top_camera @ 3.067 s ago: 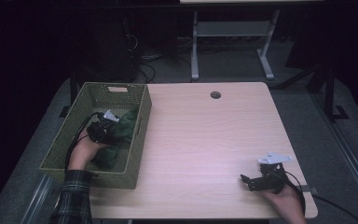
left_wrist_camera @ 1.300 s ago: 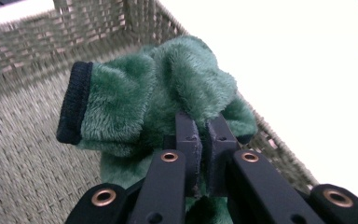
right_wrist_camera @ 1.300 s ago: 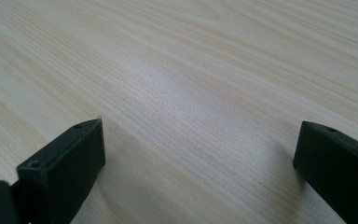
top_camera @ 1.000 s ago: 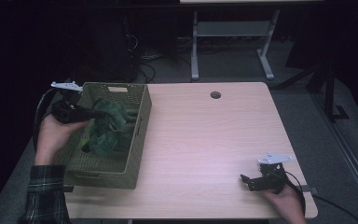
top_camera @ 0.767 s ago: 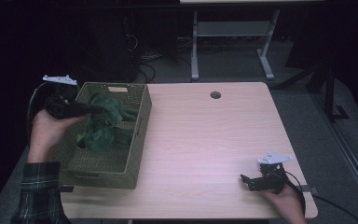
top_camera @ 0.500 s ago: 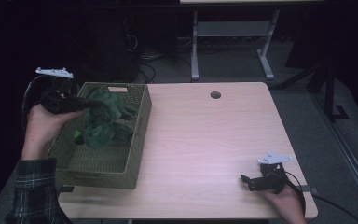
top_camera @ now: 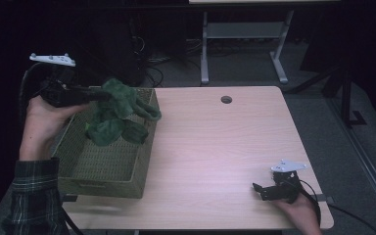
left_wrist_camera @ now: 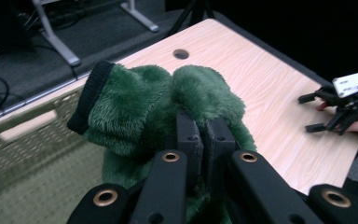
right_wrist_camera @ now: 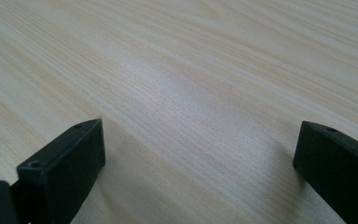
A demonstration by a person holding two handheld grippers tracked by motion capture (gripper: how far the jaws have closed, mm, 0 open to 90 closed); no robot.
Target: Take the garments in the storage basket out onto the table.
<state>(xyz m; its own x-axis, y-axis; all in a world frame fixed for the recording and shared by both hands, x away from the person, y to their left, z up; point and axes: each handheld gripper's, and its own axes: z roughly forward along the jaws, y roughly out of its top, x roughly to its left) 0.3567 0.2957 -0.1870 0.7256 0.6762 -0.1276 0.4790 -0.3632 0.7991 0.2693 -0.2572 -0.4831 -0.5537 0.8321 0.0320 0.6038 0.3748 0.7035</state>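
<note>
Since the earlier frames the left gripper (top_camera: 95,95) has risen out of the woven basket (top_camera: 78,164) and carries the green plush garment (top_camera: 120,115) with it; the right gripper (top_camera: 263,190) has kept its place on the table (top_camera: 215,147). Now the garment hangs in the air above the far end of the basket, and its lower folds are still over the inside of the basket. The left gripper's jaws are nearly together and pinch a thick fold of the fleece. The right gripper's jaws stand wide apart with nothing between them.

The garment looks light, very soft and limp, so I judge it will droop and swing. The black ribbed cuff (left_wrist_camera: 87,100) seems a firmer place to hold than the loose pile.
</note>
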